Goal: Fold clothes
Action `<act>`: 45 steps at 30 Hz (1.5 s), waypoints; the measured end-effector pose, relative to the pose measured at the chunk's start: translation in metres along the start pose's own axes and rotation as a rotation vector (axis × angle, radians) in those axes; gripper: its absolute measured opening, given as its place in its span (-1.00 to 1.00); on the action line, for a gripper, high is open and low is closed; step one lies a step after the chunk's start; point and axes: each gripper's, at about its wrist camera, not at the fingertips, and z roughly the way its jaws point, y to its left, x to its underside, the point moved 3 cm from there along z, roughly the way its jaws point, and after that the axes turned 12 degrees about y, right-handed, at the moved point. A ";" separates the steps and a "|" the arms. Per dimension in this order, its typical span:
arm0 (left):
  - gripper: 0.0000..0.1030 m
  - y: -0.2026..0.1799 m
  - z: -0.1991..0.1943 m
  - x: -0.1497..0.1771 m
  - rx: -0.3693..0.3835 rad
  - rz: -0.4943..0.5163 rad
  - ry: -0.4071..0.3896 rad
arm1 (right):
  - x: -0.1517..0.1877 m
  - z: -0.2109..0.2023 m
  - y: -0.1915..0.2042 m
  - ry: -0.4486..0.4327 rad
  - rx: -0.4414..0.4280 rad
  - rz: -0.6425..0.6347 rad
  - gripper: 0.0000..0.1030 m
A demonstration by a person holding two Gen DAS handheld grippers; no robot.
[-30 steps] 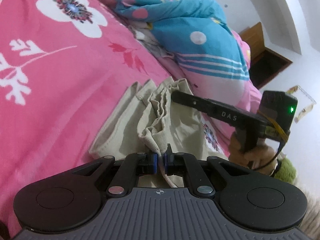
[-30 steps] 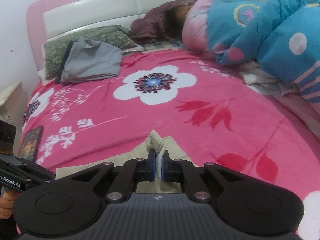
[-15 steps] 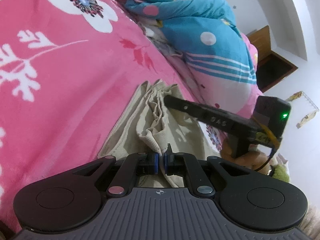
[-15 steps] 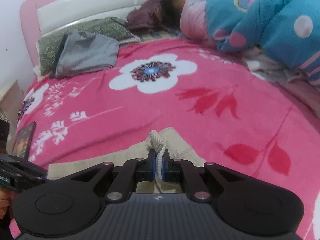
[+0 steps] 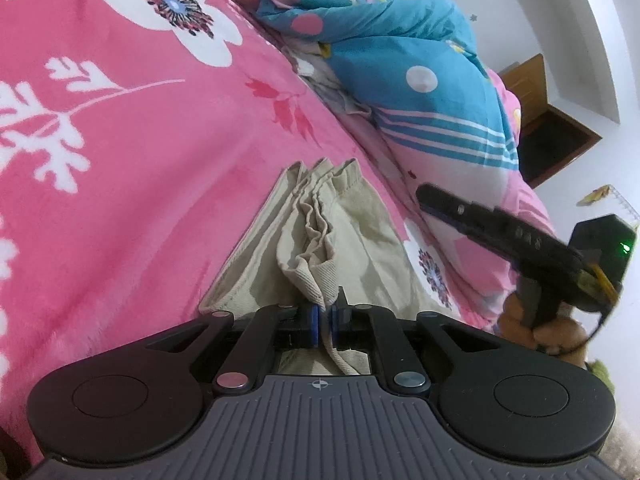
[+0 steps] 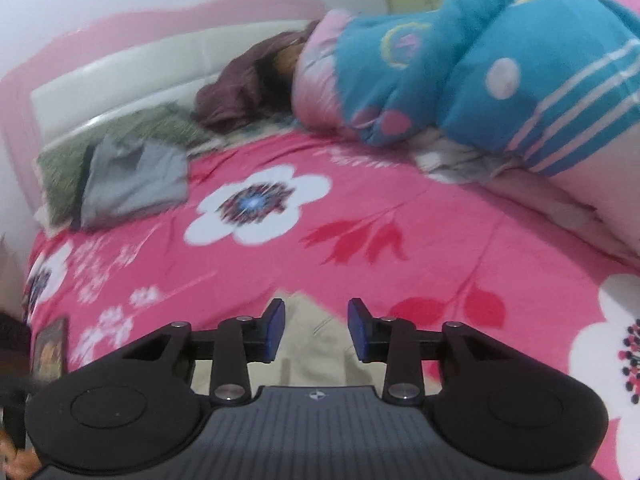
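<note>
The left claw [image 5: 325, 322] is pinched tight on a ribbed edge of the beige trousers [image 5: 344, 236], which lie folded and creased on the pink flowered bedspread [image 5: 140, 168]. The right claw [image 6: 316, 330] is opening, its pads clear of the cloth below; it points slightly downward, tilted. The trousers' long side runs away from the left claw towards the blue quilt [image 5: 400, 80], though the blur makes it hard to judge.

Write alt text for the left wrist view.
The left gripper is shut on a beige folded cotton garment lying on a pink floral blanket. To the right, the right gripper, its jaws opening, hovers clear of it, before a blue dotted quilt.
</note>
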 end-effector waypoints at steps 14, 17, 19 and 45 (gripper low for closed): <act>-0.86 -0.018 -0.021 0.013 -0.108 0.133 -0.082 | 0.003 0.079 0.014 0.107 -0.056 0.097 -0.72; -0.86 -0.030 -0.036 0.020 -0.141 0.210 -0.147 | 0.002 0.081 0.012 0.108 -0.061 0.116 -0.72; -0.86 -0.036 -0.041 0.021 -0.138 0.249 -0.178 | 0.001 0.081 0.011 0.109 -0.063 0.129 -0.72; -0.86 -0.015 -0.010 0.009 -0.104 0.139 -0.051 | 0.016 0.029 -0.006 0.108 -0.013 0.274 -0.68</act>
